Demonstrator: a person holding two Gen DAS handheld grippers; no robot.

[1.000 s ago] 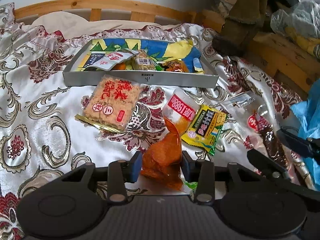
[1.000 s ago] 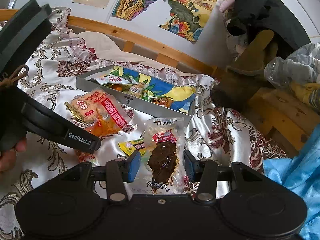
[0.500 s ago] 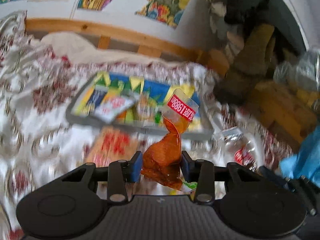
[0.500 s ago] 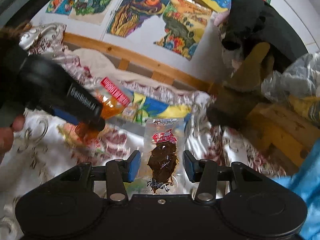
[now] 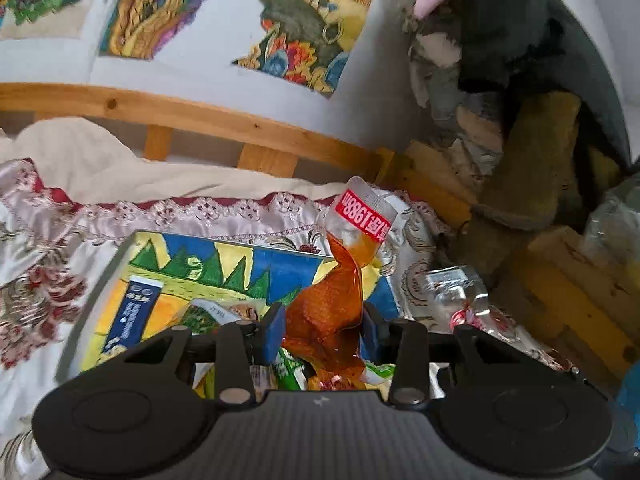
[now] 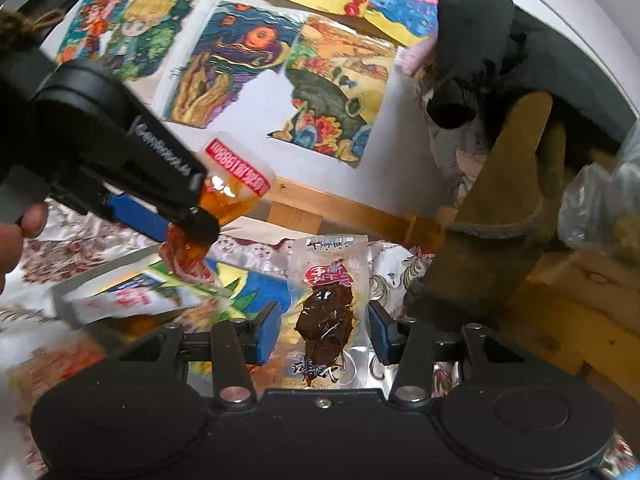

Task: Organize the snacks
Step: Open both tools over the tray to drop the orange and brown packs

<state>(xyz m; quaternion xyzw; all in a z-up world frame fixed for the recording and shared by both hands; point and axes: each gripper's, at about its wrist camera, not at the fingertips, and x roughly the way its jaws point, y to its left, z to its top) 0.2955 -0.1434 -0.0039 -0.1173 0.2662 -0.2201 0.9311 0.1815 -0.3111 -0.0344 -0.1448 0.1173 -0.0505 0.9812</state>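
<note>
The left gripper (image 5: 322, 334) pinches an orange snack pouch (image 5: 332, 312) with a red "1988" label, holding it in the air above the grey tray (image 5: 100, 280); a second ago the pouch lay on the patterned bedspread (image 5: 44, 248) in front of the tray, half a second ago it was just lifting. In the left wrist view the pouch rises toward twelve o'clock, and the tray's colourful drawn lining and a blue sachet (image 5: 134, 316) sit at nine o'clock of it. A clear packet (image 5: 456, 292) lies on the bedspread at three o'clock. The right gripper (image 6: 324, 332) carries a clear pouch of dark brown meat snack (image 6: 330, 312) standing upright between its blue pads (image 6: 268, 332); I cannot tell whether they clamp it, since gaps show on both sides. This pouch has risen with the gripper, so the wall drawings (image 6: 248, 60) now fill the upper view. At ten o'clock there, the left gripper hangs with its orange pouch over the tray.
</note>
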